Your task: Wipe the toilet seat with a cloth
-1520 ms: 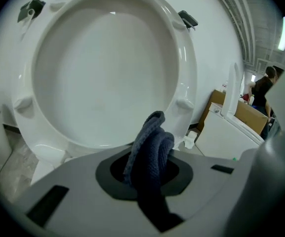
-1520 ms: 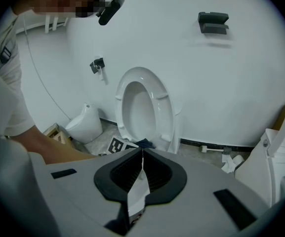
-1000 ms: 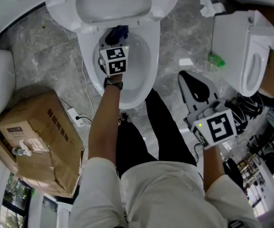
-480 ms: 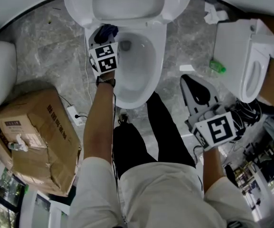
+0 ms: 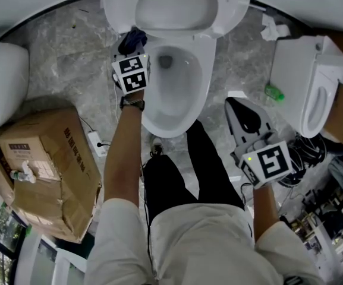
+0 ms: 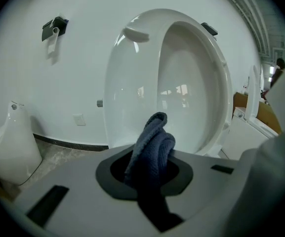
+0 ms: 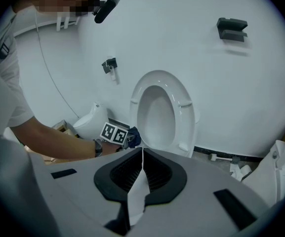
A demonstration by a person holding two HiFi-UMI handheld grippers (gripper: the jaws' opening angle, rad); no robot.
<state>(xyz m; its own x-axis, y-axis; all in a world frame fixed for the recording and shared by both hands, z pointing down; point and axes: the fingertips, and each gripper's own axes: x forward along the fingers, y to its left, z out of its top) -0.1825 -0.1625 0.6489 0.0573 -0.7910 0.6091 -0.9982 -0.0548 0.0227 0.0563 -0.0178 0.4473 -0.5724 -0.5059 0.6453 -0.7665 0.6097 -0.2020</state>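
A grey marbled floor [image 5: 70, 58] meets a curved white wall [image 6: 48, 73]. From the head view the toilet [image 5: 177, 91] lies with its long axis from 12 to 6 o'clock, its seat [image 7: 184, 107] raised upright against the wall. A cardboard box [image 5: 40, 171] sits at 8 o'clock and a second toilet [image 5: 311, 82] at 3 o'clock.

The left gripper [image 5: 132, 47] is over the bowl's rim at 10 o'clock, its jaws clamped on a dark blue cloth [image 6: 149, 147]. The bunched cloth runs lengthwise along the jaws and pokes out toward 12 o'clock, beside the seat hinge.

The right gripper [image 5: 238, 103] hangs well apart at 4 o'clock, its jaws closed on nothing. A green bottle [image 5: 273, 92] lies near the second toilet.
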